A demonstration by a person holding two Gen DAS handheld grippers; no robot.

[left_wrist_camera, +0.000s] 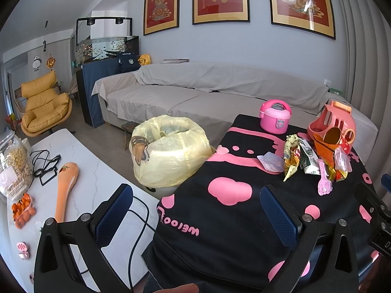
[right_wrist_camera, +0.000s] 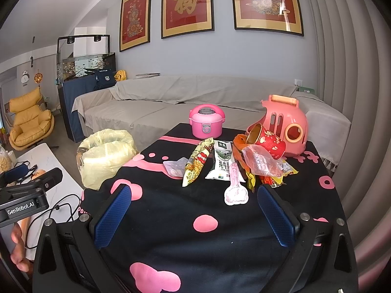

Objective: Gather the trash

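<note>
The trash — a yellow snack wrapper, a milk pouch and crumpled plastic — lay heaped on the black-and-pink cloth, before a tipped red cup. A yellow-lined bin stood just beside the cloth. Both the left gripper and the right gripper hovered empty, fingers spread wide.

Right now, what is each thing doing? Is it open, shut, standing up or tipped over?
Left gripper: open, empty.
Right gripper: open, empty.
Yellow plastic bin bag: mouth open.
Pink toy rice cooker: upright, lid shut.
Red and gold paper cup: tipped over.
White milk pouch: lying flat.
</note>
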